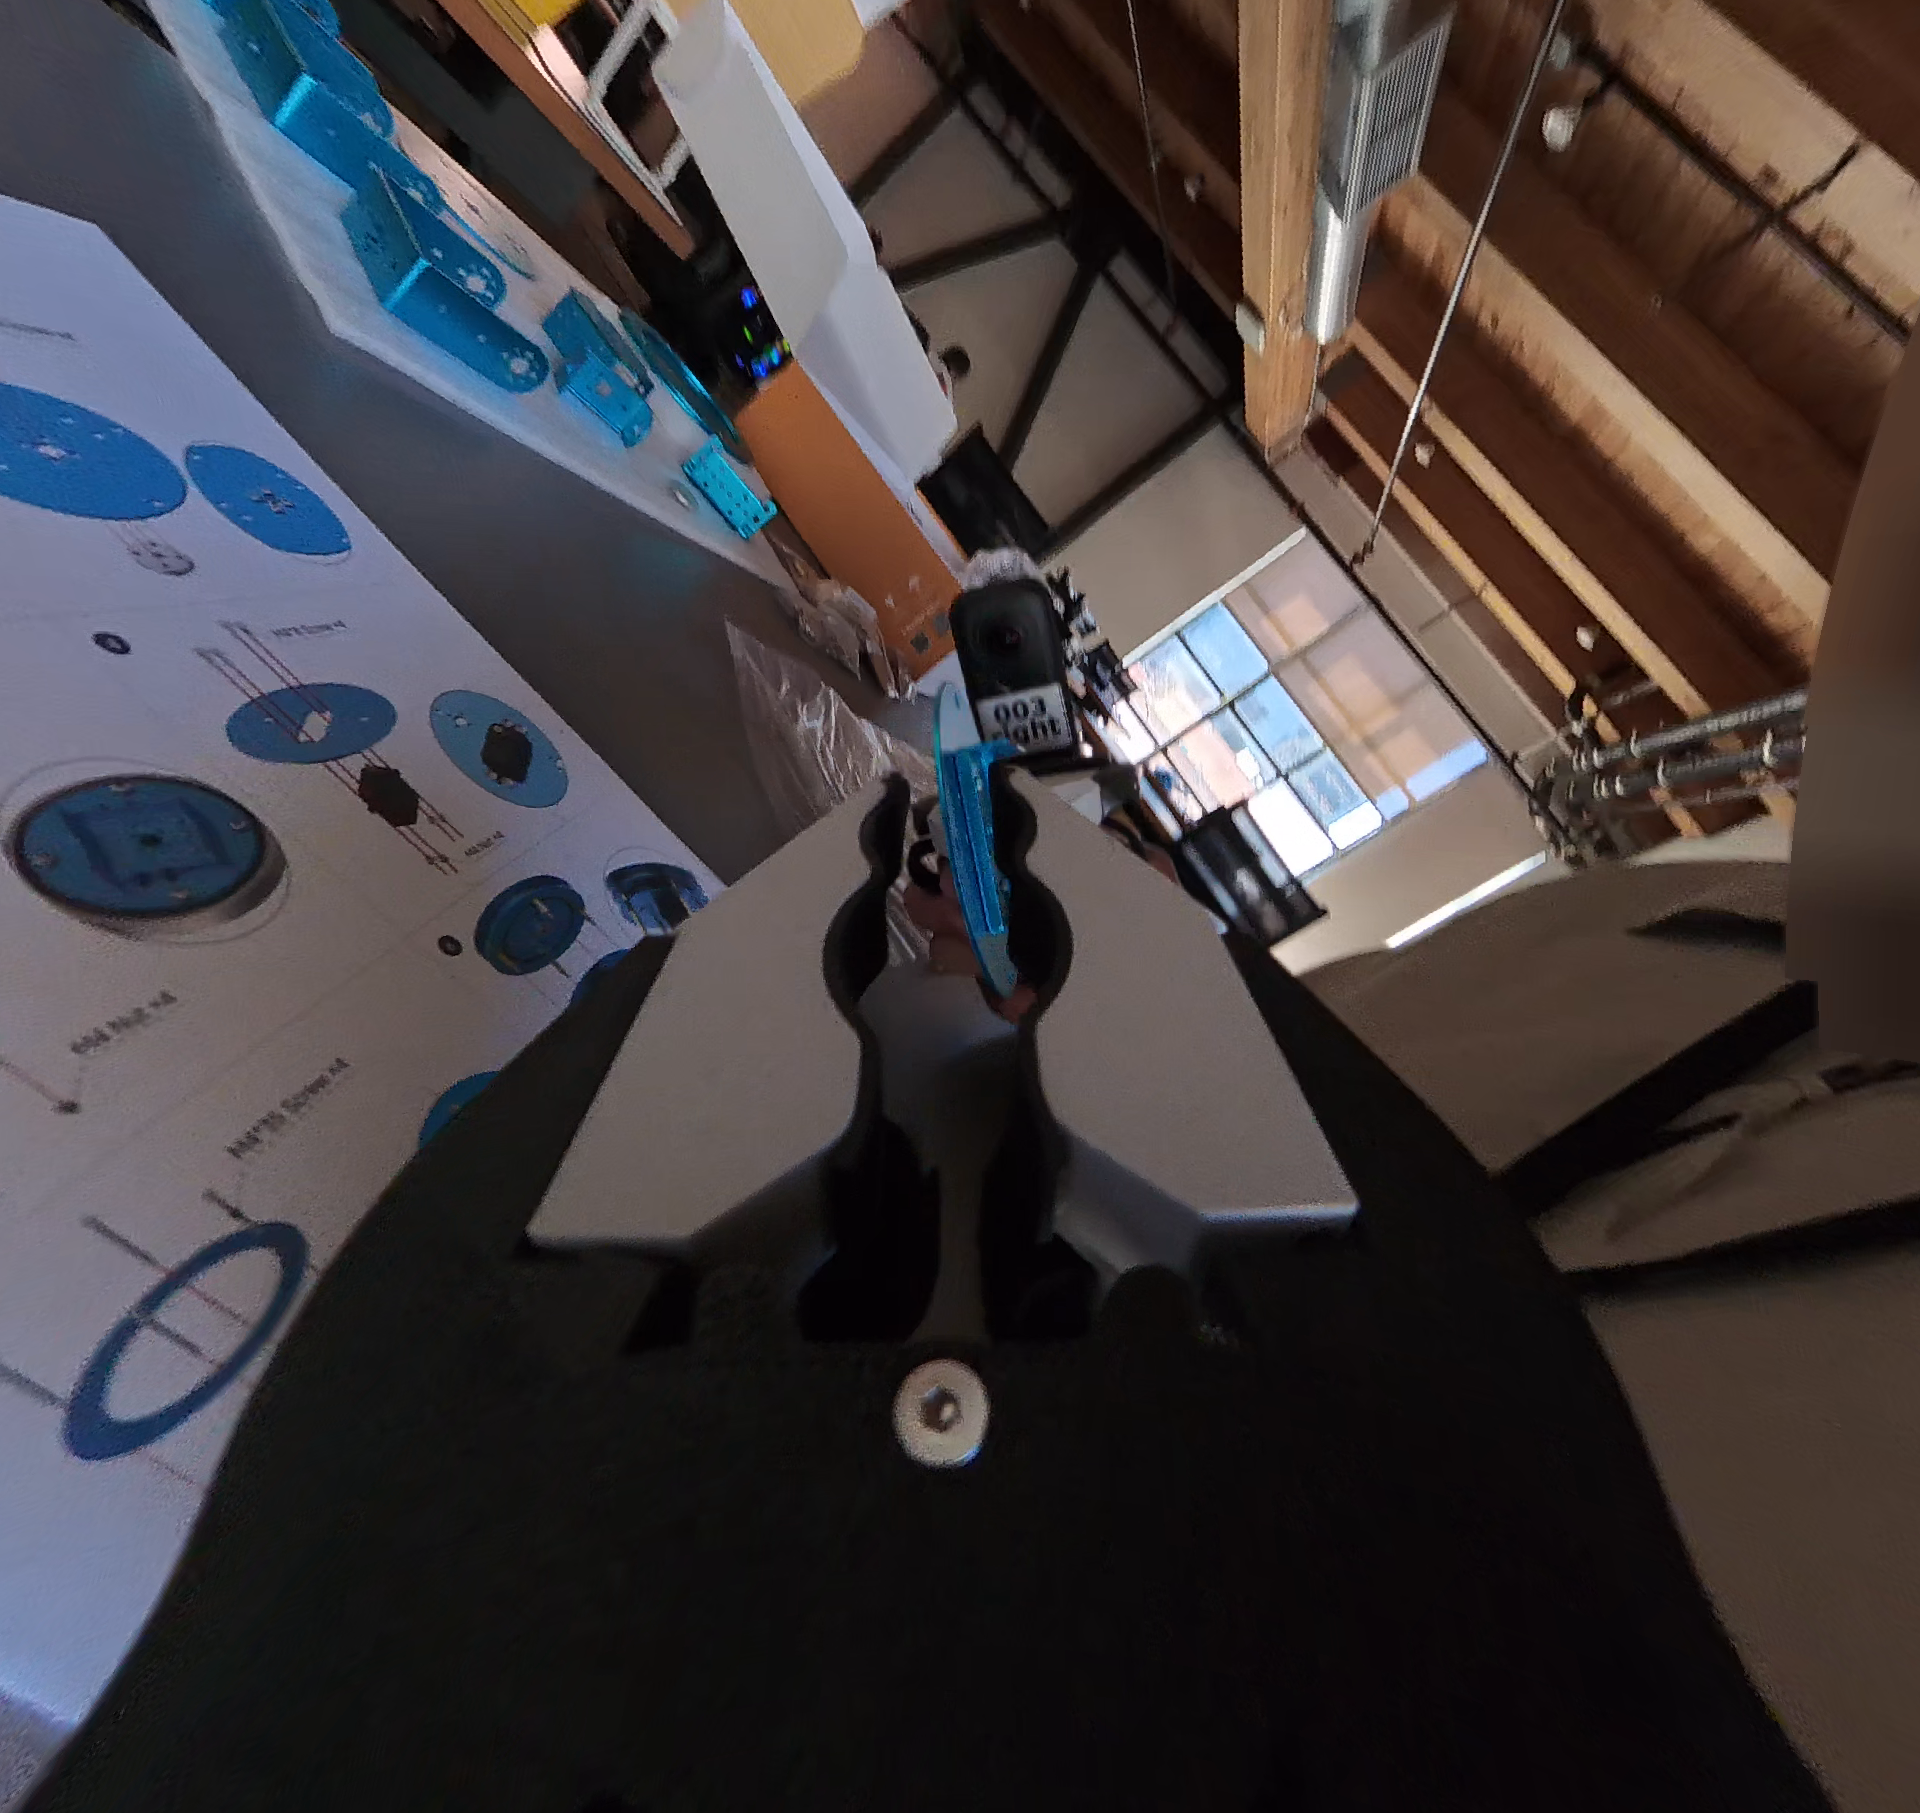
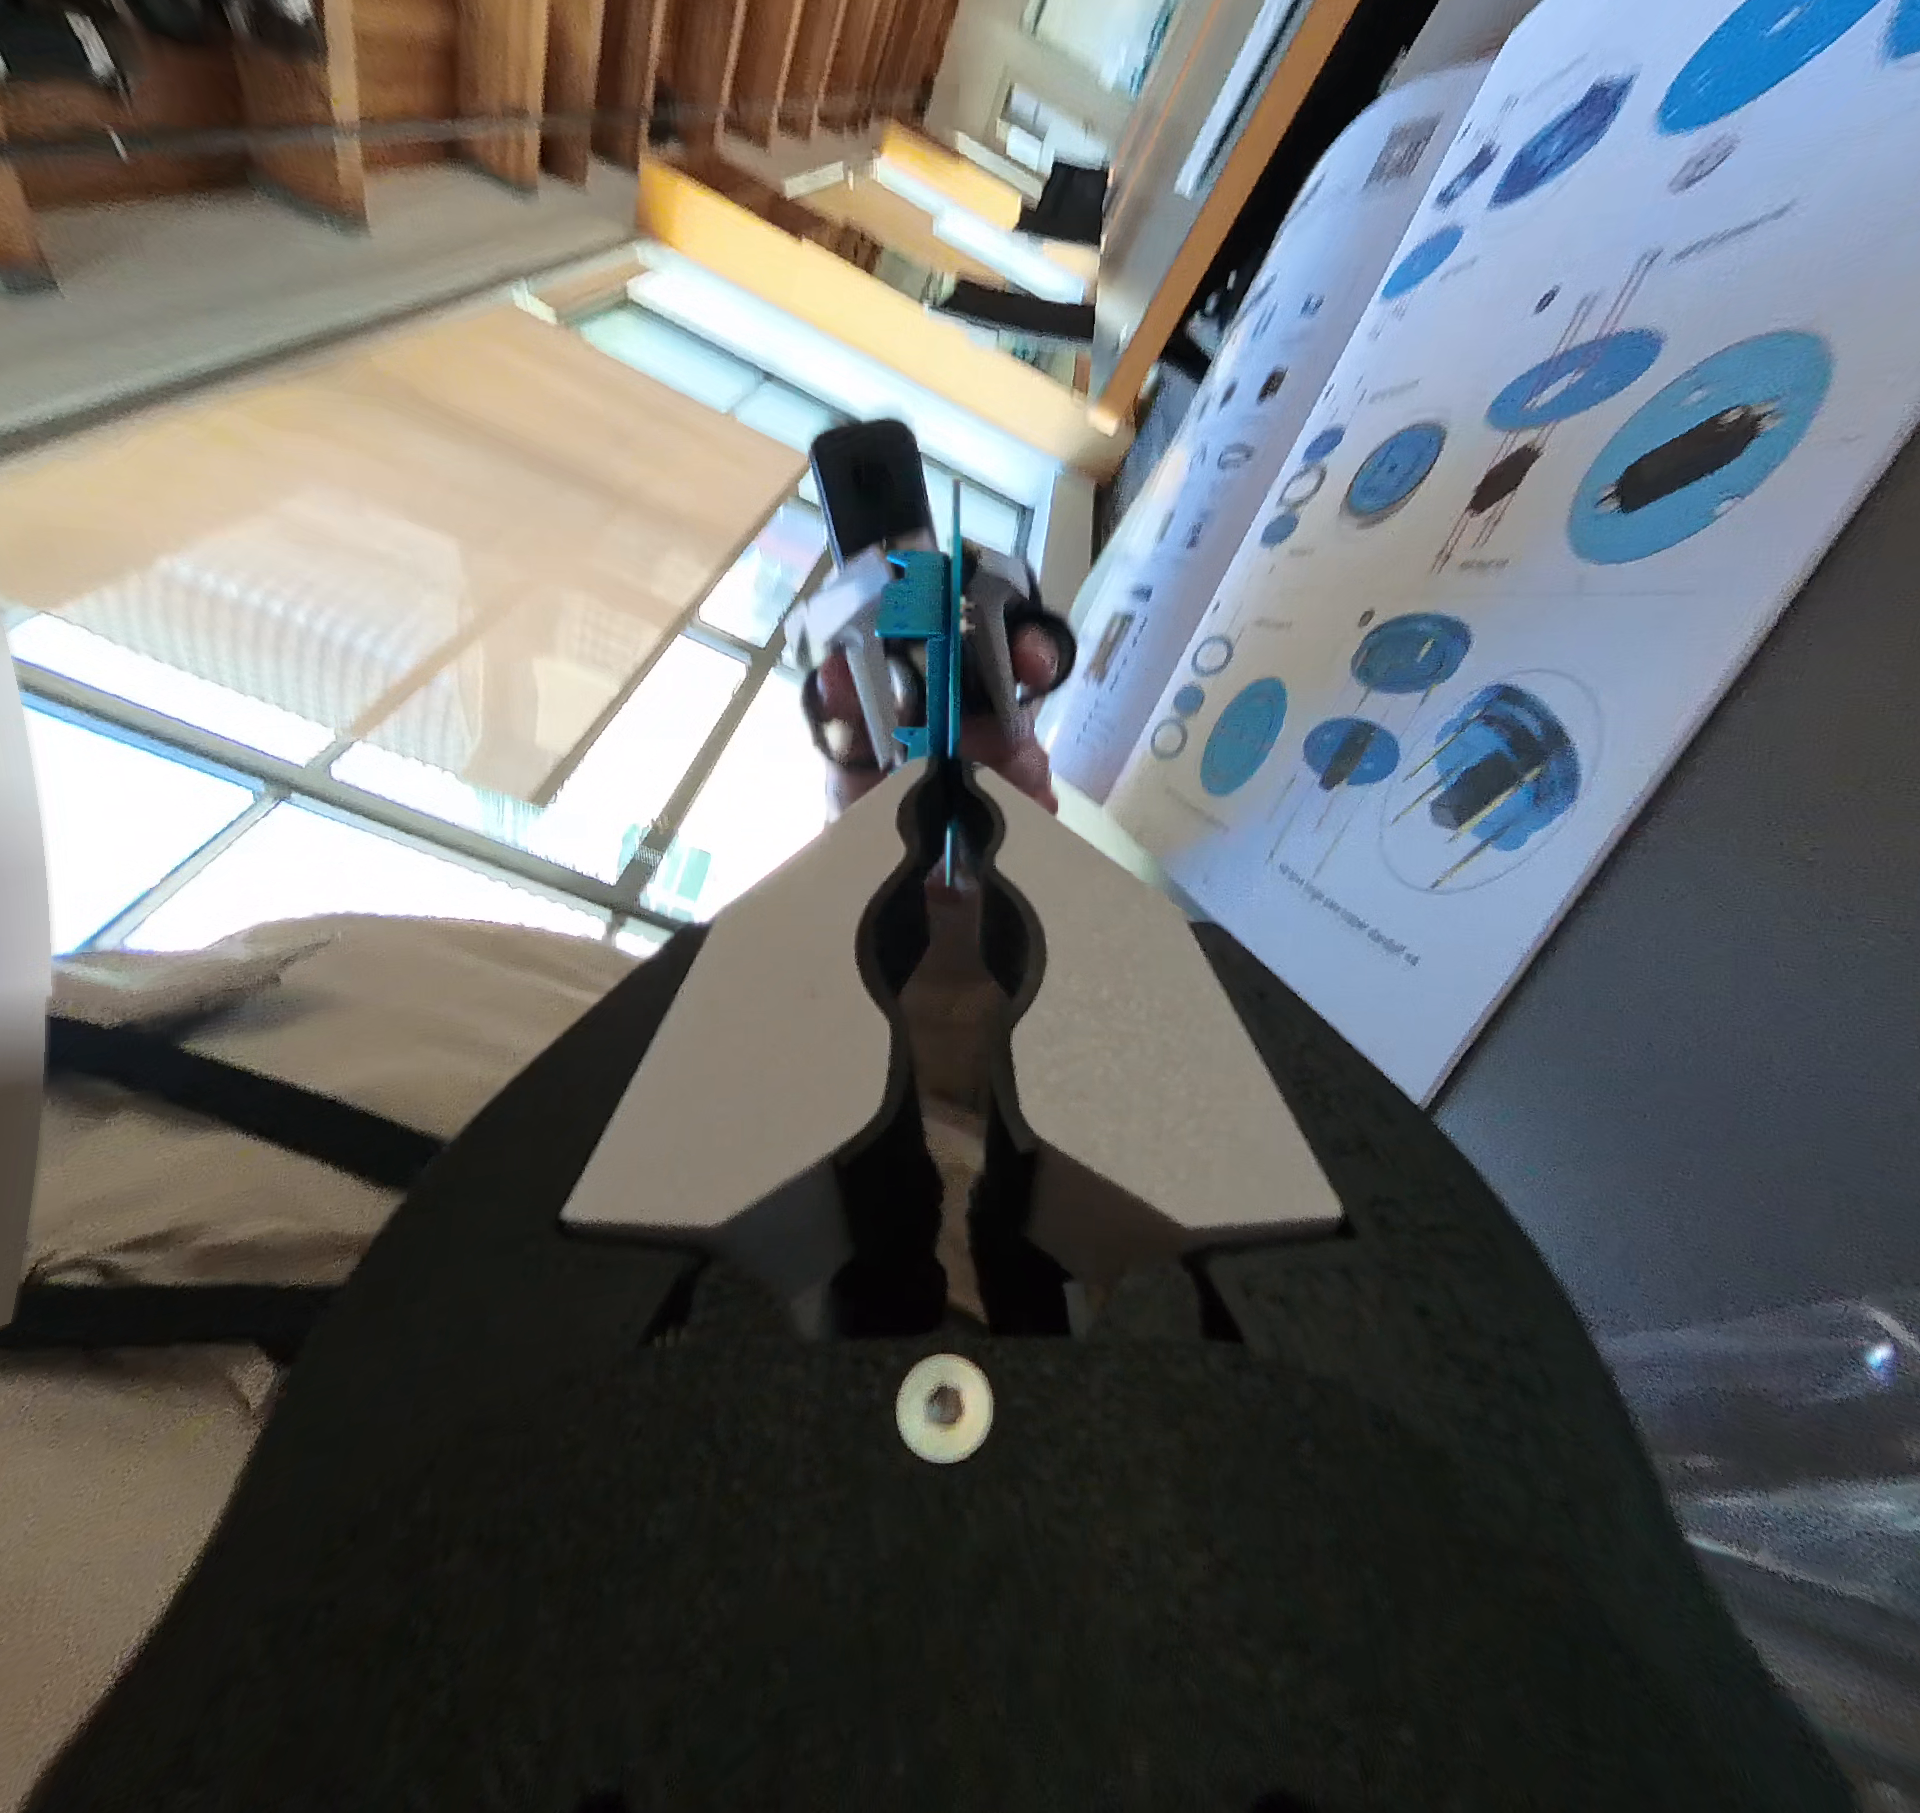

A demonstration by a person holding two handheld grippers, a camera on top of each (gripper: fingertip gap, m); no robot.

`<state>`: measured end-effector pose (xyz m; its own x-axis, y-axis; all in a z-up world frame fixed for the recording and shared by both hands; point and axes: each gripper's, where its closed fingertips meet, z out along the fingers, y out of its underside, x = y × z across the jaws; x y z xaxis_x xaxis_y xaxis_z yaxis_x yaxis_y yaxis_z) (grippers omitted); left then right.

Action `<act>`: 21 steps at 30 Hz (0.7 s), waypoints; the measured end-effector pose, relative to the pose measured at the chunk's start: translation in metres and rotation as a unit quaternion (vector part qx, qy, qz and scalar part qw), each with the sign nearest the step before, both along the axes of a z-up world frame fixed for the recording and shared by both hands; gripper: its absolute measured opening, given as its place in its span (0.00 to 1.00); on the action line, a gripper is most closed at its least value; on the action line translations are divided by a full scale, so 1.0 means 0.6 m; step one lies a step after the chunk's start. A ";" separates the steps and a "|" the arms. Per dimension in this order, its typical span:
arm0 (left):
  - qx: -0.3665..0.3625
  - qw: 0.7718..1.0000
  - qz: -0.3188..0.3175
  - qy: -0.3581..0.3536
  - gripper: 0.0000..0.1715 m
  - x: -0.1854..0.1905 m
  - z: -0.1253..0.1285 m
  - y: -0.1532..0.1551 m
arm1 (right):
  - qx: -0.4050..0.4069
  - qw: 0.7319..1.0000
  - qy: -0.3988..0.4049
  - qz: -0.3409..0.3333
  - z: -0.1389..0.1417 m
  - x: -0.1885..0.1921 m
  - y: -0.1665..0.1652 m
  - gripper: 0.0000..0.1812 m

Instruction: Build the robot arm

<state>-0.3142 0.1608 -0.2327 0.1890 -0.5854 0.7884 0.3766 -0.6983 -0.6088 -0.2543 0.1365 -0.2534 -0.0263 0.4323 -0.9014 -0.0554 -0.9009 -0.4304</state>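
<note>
My left gripper [image 1: 953, 784] is closed around a blue metal bracket [image 1: 977, 833] that sits against a thin blue disc [image 1: 951, 724], held up in the air. My right gripper [image 2: 951, 774] is shut on the edge of the same thin blue disc [image 2: 952, 683], seen edge-on. The two grippers face each other tip to tip. The right gripper's camera body [image 1: 1003, 636] shows just beyond the part in the left wrist view. The left gripper's fingers [image 2: 862, 651] flank the teal bracket [image 2: 912, 600] in the right wrist view. A hand shows behind them.
A white instruction sheet [image 1: 208, 724] with blue part drawings lies on the grey table [image 1: 499, 516]; it also shows in the right wrist view [image 2: 1558, 516]. A white tray [image 1: 343, 309] holds several blue metal parts. An orange box [image 1: 831, 475] and clear plastic bags [image 1: 810, 724] lie beyond. Tip to tip, the grippers are about 8 cm apart.
</note>
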 end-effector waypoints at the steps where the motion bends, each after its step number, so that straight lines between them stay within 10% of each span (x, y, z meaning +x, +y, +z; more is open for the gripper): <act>1: 0.007 1.000 -0.025 0.014 0.08 -0.002 0.003 -0.002 | 0.003 1.000 -0.011 0.029 -0.002 -0.001 -0.010 0.00; 12: 0.041 0.905 -0.381 0.185 0.16 0.070 0.007 -0.071 | 0.048 0.967 -0.109 0.224 -0.012 0.005 -0.076 0.00; 21: 0.011 0.881 -0.438 0.177 0.00 0.081 -0.023 -0.081 | 0.071 0.964 -0.126 0.223 -0.013 0.012 -0.070 0.00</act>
<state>-0.2657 0.1121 -0.2463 -0.1122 -0.6434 0.7572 -0.5169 -0.6130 -0.5975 -0.2472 0.0942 -0.2612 -0.0264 0.5484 -0.8358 0.4465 -0.7416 -0.5007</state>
